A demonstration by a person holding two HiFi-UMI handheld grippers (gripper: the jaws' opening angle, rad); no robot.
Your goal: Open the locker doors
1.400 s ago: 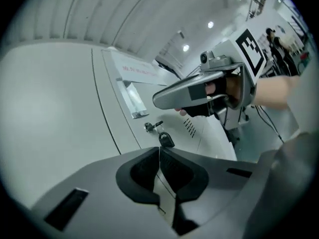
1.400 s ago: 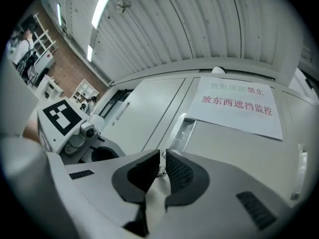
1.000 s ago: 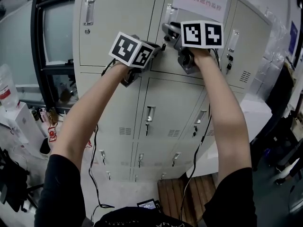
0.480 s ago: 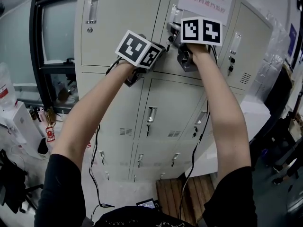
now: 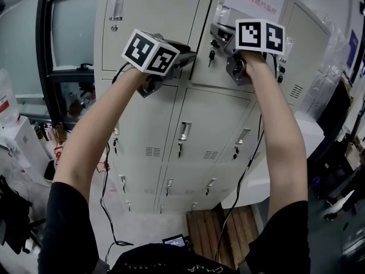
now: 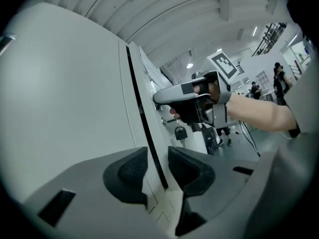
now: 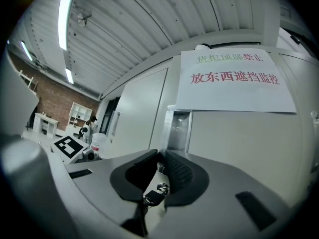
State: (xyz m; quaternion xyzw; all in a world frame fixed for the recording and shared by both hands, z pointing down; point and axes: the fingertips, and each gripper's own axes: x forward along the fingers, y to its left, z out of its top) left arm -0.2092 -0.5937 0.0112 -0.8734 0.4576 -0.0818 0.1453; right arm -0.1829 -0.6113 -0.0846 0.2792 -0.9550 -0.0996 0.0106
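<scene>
L tongs (image 6: 157, 156) opening w/ locker door edge (image 6: 146, 94) btwn them.

Locker room, head view: a bank of lockers (image 5: 171, 124) fills the centre, with a window (image 5: 68, 50) beside it at 9 o'clock. A paper notice (image 5: 254, 1) sits on the top middle door (image 5: 219, 76) at 1 o'clock, above its handle (image 7: 178, 128). A key (image 5: 211, 55) hangs just below. A wooden pallet (image 5: 222, 233) lies at the lockers' foot, at 6 o'clock.

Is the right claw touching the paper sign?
Apart. The right gripper view shows bare locker door between the right claw and the paper sign above it.
</scene>
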